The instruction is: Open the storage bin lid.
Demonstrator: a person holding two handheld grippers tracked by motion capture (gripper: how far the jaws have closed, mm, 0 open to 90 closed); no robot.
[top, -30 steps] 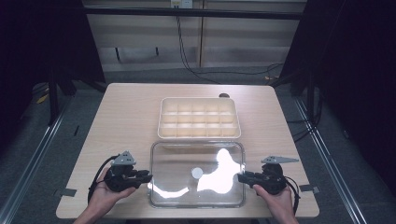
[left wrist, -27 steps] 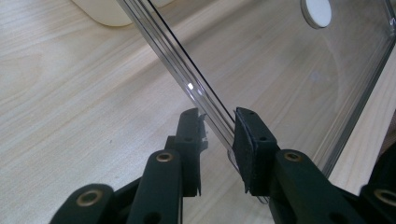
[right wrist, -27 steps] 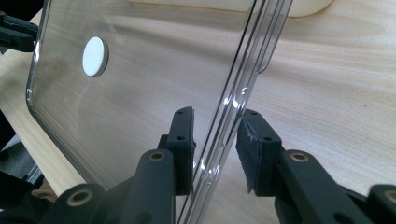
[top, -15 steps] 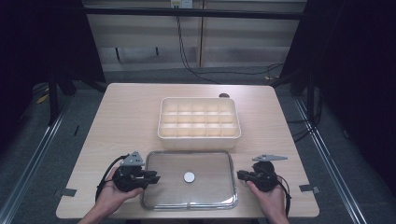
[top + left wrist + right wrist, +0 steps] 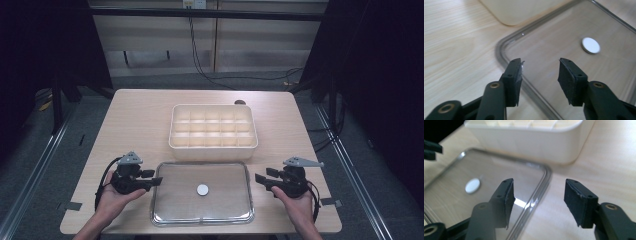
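Observation:
A clear rectangular lid (image 5: 225, 210) lies flat on the table near the front edge, with a small white disc (image 5: 202, 189) at its middle. Behind it stands a cream compartment box (image 5: 214, 131), uncovered. My left gripper (image 5: 154, 178) is at the lid's left edge, open; in the left gripper view its jaws (image 5: 540, 62) hang over the lid's rim (image 5: 501, 53), gripping nothing. My right gripper (image 5: 261, 179) is open just off the lid's right edge. In the right gripper view its jaws (image 5: 539, 182) straddle the rim (image 5: 546, 177) without touching it.
The wooden table (image 5: 135, 125) has bare room left, right and behind the box. A small dark object (image 5: 240, 102) lies just behind the box. The table's front edge is close under the lid. Dark floor and cables surround the table.
The lid was held up and tilted between both grippers, then came down flat on the table in front of the box. Both grippers have let go and now stand open at its edges.

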